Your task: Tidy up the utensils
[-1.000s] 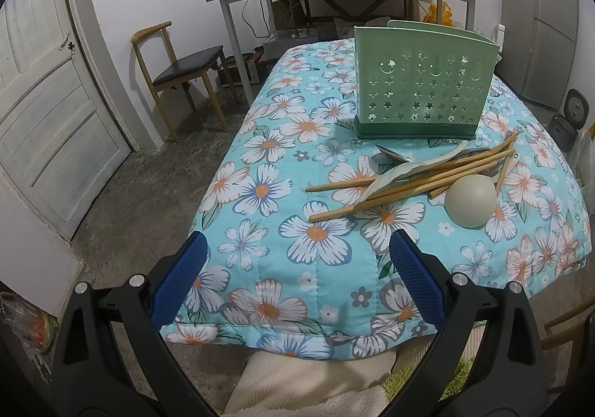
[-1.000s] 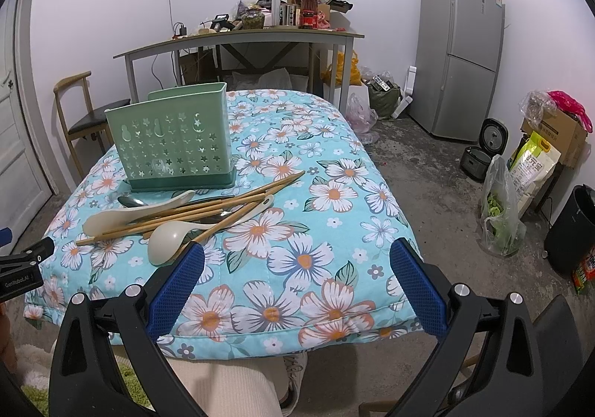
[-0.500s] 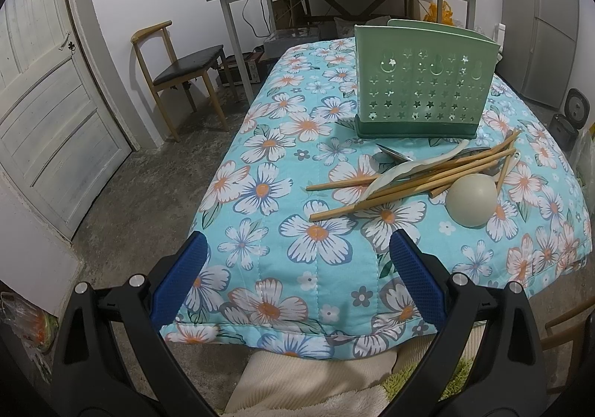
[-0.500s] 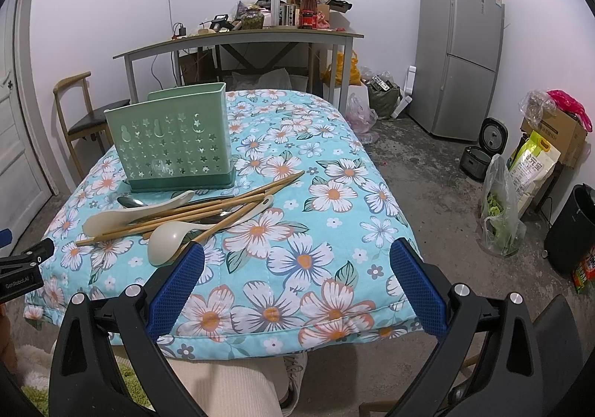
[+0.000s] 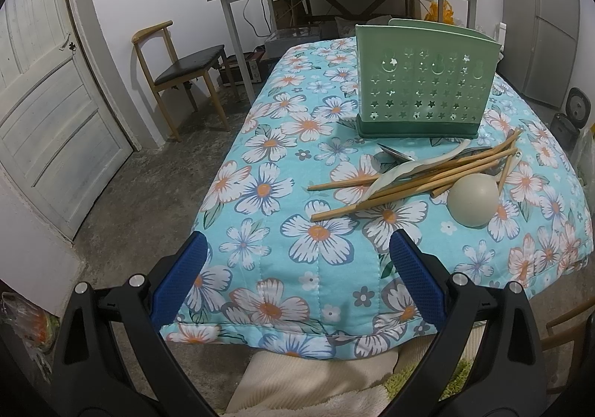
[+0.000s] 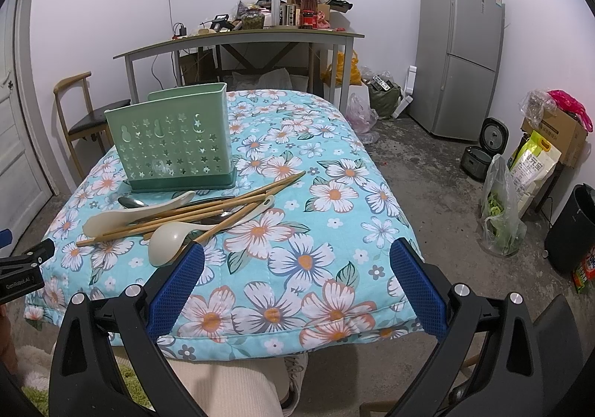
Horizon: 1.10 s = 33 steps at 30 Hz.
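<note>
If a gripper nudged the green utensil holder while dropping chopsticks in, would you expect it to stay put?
Probably not firmly. The green utensil holder looks like thin perforated plastic, so likely light. It stands tall and empty on a soft quilted cover, so it may tip or slide. Its wider base should help somewhat.

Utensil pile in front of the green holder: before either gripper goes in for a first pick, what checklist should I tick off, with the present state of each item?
1. Left gripper empty, jaws wide apart: ok.
2. Right gripper empty, jaws wide apart: ok.
3. Green holder upright on the floral quilt, top open: ok.
4. Holder compartments free to take utensils: cannot tell, the inside is hidden in both views.
5. Utensils separated for a clean single pick: not ok; the chopsticks lie crossed over the white spoons and a metal spoon.
6. Path to the pile unobstructed: ok; the white ladle lies nearest the right gripper.
</note>
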### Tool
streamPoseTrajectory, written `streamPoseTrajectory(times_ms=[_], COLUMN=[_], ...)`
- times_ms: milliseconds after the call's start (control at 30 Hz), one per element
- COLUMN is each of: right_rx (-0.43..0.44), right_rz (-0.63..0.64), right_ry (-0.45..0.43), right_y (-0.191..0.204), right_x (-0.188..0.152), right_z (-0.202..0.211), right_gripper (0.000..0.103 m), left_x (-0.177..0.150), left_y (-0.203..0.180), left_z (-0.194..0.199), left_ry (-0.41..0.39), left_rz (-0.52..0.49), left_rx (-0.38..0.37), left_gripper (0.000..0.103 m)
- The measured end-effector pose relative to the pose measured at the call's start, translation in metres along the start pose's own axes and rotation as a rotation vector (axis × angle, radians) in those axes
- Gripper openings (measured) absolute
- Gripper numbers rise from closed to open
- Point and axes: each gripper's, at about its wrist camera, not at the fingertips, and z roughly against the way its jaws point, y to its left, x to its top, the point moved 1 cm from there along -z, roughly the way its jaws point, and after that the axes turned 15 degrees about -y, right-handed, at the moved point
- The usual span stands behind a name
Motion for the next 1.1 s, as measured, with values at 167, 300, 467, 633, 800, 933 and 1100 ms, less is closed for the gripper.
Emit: streamPoseTrajectory(times_ms=[167, 300, 467, 633, 800, 933, 1100], right_rx=[0.0, 0.001, 0.003, 0.002, 0.001, 0.004, 0.014], right_rz=[-0.001, -0.001, -0.003, -0.006, -0.008, -0.017, -0.022], right_ry=[0.0, 0.0, 0.0, -0.001, 0.007, 0.006, 0.008], right_y=[0.0, -0.001, 0.0, 0.0, 0.004, 0.004, 0.006], right_x=[0.0, 0.0, 0.0, 0.001, 0.002, 0.0, 0.0], right_z=[0.0, -0.001, 0.0, -0.002, -0.005, -0.005, -0.008], right_gripper=[0.097, 0.097, 0.097, 0.097, 0.097, 0.097, 0.097], left_x=[-0.003, -0.003, -0.004, -0.005, -0.008, -0.009, -0.009], left_y=[0.0, 0.0, 0.0, 0.004, 0.007, 0.009, 0.011], left_z=[-0.004, -0.004, -0.004, -0.002, -0.002, -0.001, -0.002], left_ry=[0.001, 0.001, 0.003, 0.001, 0.0, -0.007, -0.016], left_rz=[0.001, 0.0, -0.001, 0.001, 0.005, 0.002, 0.003], left_rx=[0.002, 0.002, 0.002, 0.001, -0.005, -0.008, -0.015], left_gripper=[0.095, 0.095, 0.095, 0.095, 0.095, 0.095, 0.095])
